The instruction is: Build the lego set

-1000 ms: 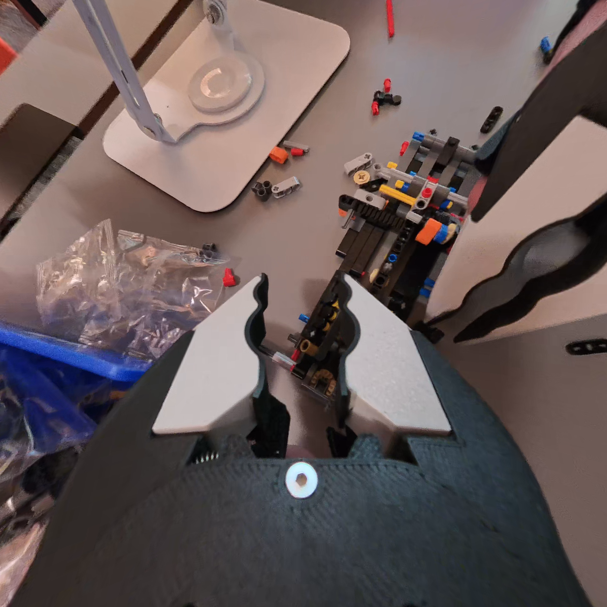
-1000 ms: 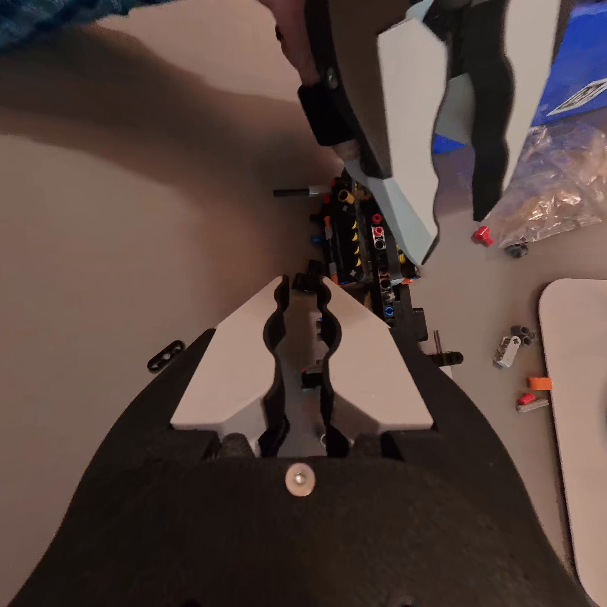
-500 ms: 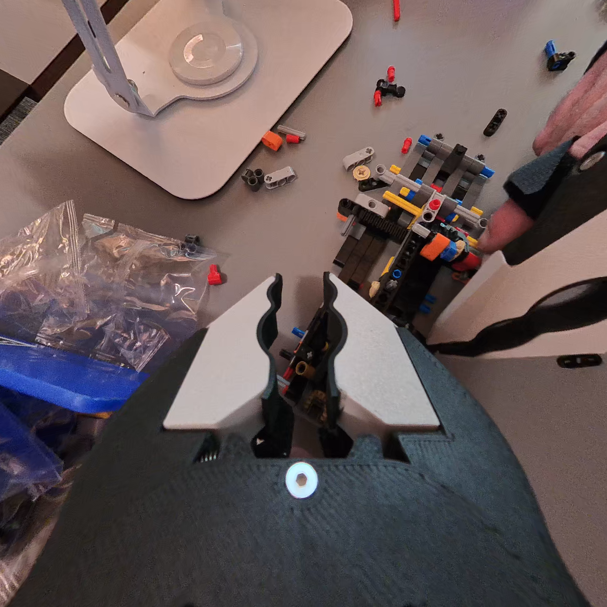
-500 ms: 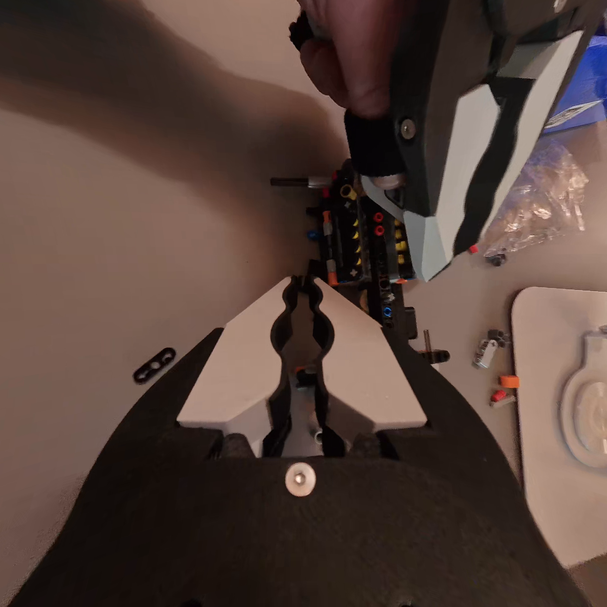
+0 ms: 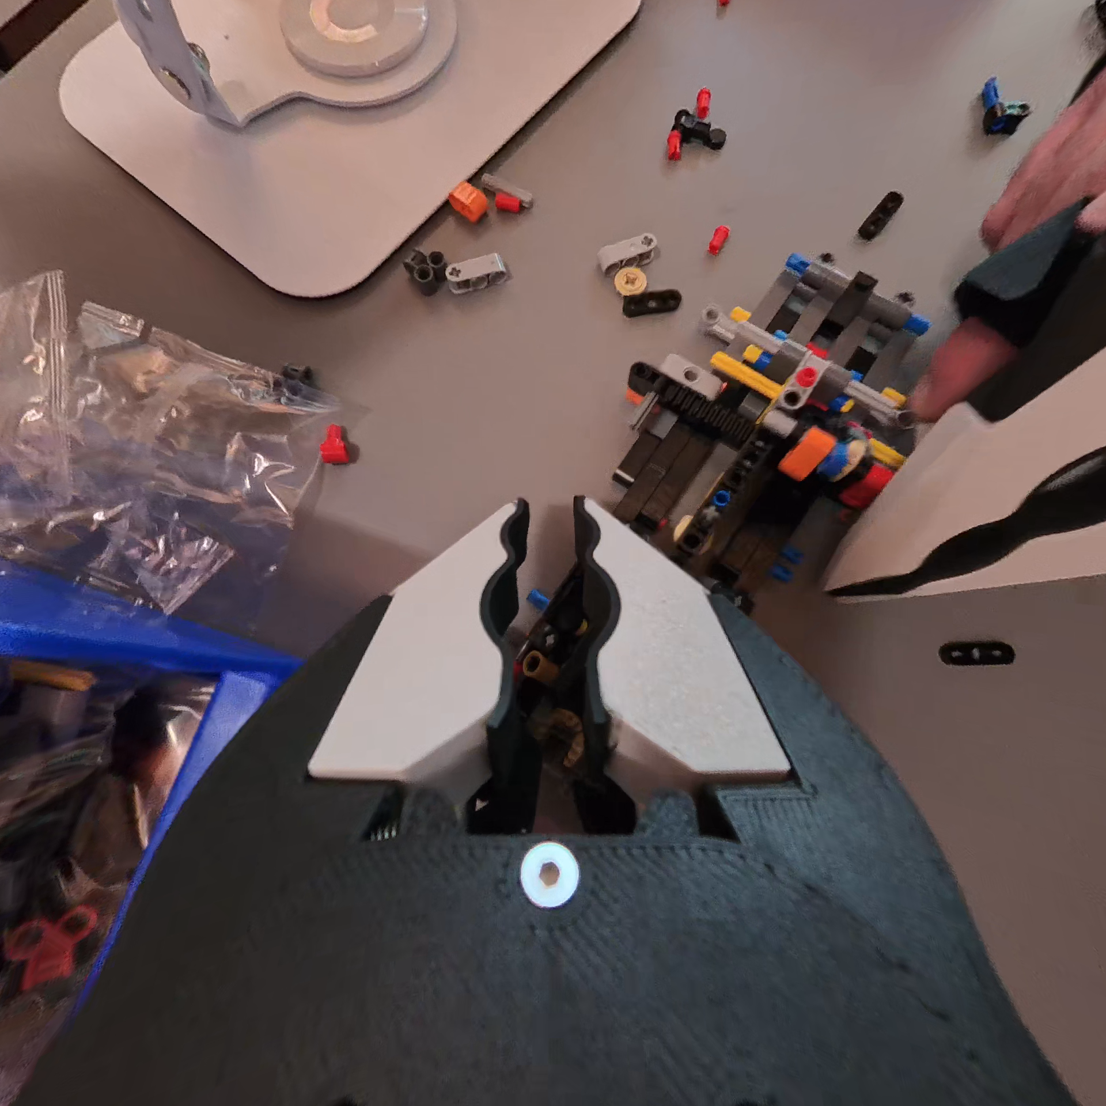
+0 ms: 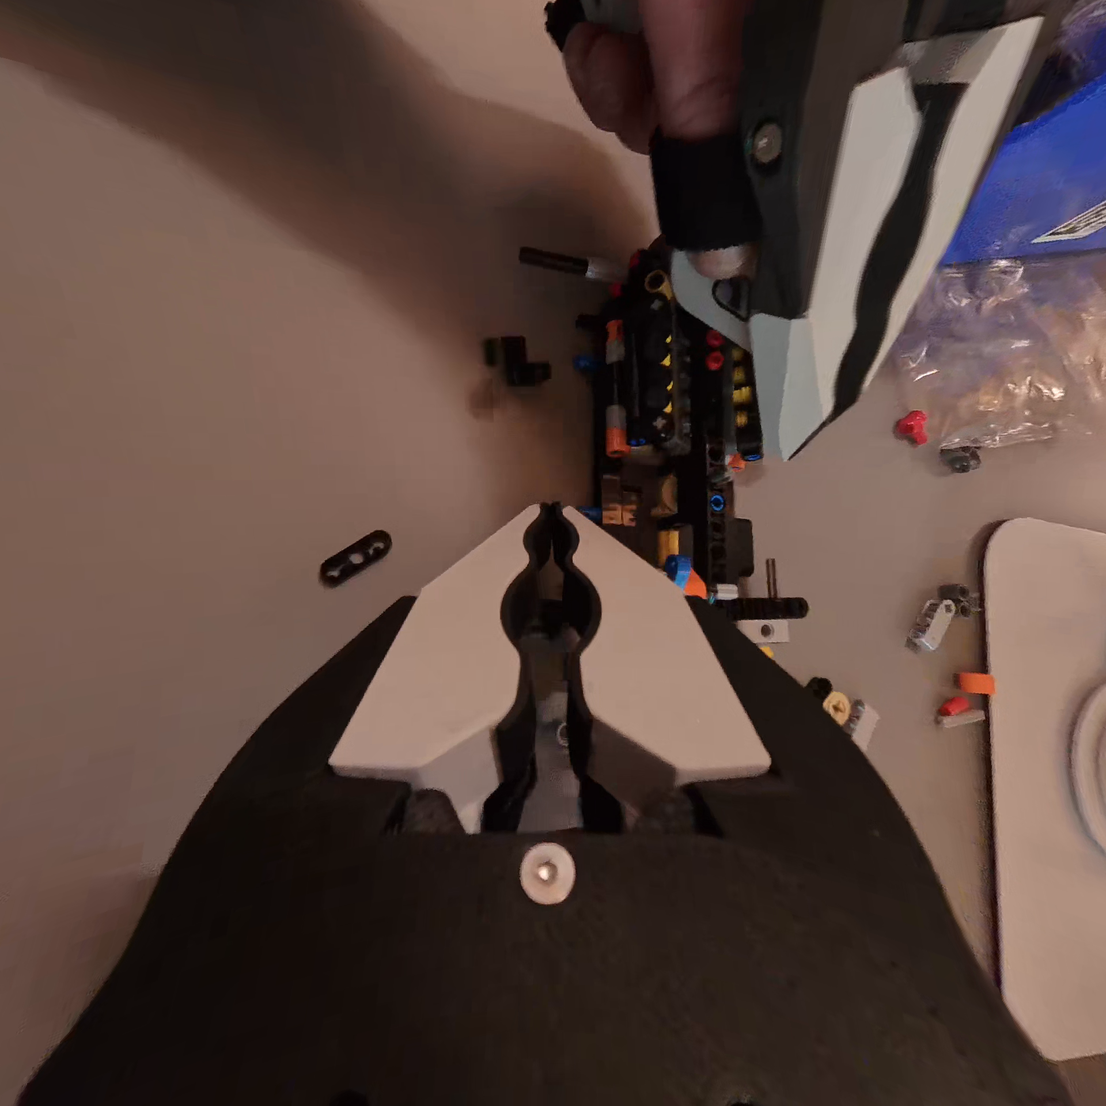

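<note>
The lego build [image 5: 772,419] sits on the grey table [image 5: 509,371], right of centre in the left wrist view, a black frame with yellow, blue, red and orange bits. Going left to right there: a blue bin [image 5: 119,646] with a crinkly clear bag [image 5: 137,431] lying over its edge, a loose red piece [image 5: 334,446] just beside the bag, then a white stand base [image 5: 287,173] further back with small grey, orange and black pieces [image 5: 473,239] scattered by its corner. The left gripper [image 5: 549,514] hangs over the near end of the build, fingers only a little apart. I can't tell if it's actually pinching anything, since the build shows through the gap.

Further right, the right gripper [image 6: 553,509] is clenched, tips touching, nothing between them, just beside the build. A black link [image 6: 356,556] lies alone to its left. A hand [image 5: 1041,173] on the far right has a fingertip touching the build's edge.
</note>
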Demonstrator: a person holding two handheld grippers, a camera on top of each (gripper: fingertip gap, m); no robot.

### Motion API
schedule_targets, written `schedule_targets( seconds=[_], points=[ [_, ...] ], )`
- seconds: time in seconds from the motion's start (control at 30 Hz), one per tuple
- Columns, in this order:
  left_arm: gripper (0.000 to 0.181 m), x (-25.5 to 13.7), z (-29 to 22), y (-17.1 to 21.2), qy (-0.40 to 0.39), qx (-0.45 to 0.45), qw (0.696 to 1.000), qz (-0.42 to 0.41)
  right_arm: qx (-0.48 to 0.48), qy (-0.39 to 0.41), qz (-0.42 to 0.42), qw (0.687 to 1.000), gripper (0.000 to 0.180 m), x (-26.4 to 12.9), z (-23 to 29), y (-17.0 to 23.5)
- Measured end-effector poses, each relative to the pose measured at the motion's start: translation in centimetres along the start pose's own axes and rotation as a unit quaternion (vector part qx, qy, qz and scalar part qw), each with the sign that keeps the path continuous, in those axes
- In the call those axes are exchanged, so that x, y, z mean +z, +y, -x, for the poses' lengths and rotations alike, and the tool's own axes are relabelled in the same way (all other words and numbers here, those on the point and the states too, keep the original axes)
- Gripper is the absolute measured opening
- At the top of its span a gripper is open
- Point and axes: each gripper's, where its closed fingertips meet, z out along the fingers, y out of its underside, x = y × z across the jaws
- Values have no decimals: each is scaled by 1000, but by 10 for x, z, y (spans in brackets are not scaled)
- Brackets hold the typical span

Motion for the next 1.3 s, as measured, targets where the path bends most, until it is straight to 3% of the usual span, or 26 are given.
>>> schedule_targets(
  seconds=[0.2, 0.37, 0.47, 0.57, 0.83, 0.9, 1.1, 1.3],
  points=[
    [19, -3, 5, 3, -11, 4, 1000, 2, -8, -20, -47, 999, 16, 1, 22, -34],
    [20, -3, 10, 2, -20, 2, 1000, -6, -5, -18, -39, 999, 23, 18, 31, -51],
    [20, -2, 11, 0, -28, 5, 1000, -11, 13, -2, -3, 1000, 21, 34, 31, -45],
    [20, -2, 11, -1, -29, 7, 999, -14, 13, 3, 18, 1000, 0, 41, 31, -38],
    [26, -26, 3, -9, -41, 15, 997, -56, 60, -34, -43, 997, 0, 5, 29, -36],
    [25, -36, 7, -13, -56, 10, 995, -80, 66, -10, -41, 997, 12, 1, 14, -37],
    [27, -45, 12, -22, -60, 12, 990, -127, 45, -7, 7, 999, 20, 20, 2, -30],
    [28, -35, 13, -14, -50, 20, 994, -99, 9, -14, 29, 999, 11, 24, 1, -28]
  ],
)
